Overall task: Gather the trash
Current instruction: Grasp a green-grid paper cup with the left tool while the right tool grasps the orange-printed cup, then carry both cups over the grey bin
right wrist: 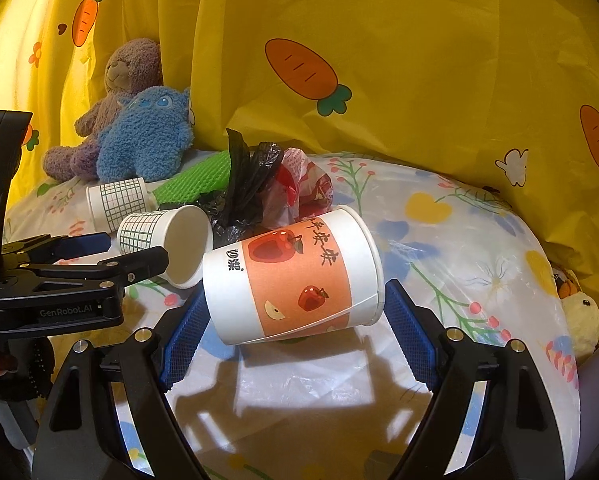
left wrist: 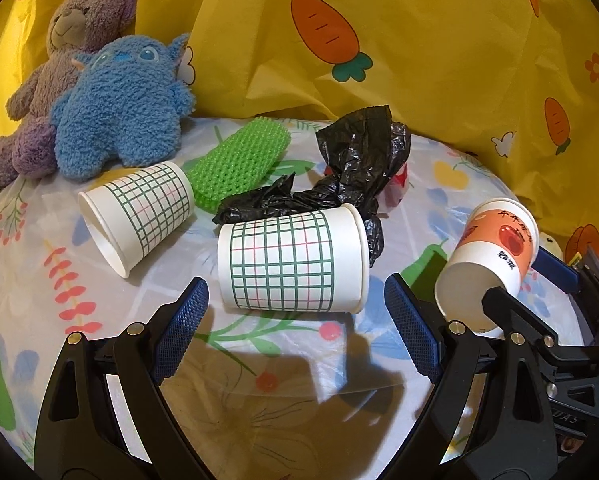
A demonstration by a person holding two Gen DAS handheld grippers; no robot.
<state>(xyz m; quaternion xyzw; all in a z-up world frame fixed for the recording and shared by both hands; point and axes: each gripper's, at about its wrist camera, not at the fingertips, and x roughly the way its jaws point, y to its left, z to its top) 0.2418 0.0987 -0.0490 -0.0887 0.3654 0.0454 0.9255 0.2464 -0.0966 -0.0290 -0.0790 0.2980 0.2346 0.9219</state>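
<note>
Right tongs clamped across apple cup, pads on its base and rim ends, cup on its side and, judging from left view, lifted off table. Left tongs spread wide, nothing held, aimed at near grid cup lying on its side just ahead of tips, not touching.

Risks, as judgement:
- Thin paper wall likely to buckle under end-on squeeze; crease already visible low on apple cup wall. Harder grip could pop it out sideways.
- Near grid cup round and on its side; a nudge from one pad could roll it toward black bag or off table.
- Two tools close together; collision possible if both move inward.

Look of trash:
- Apple cup: white paper, orange band, red apples, dark characters.
- Near grid cup and far grid cup: white, green and pink check, both tipped over, near each other.
- Black bag crumpled behind near cup, touching its rim; red-and-white wrapper against it.
- Green brush between far cup and bag.
</note>
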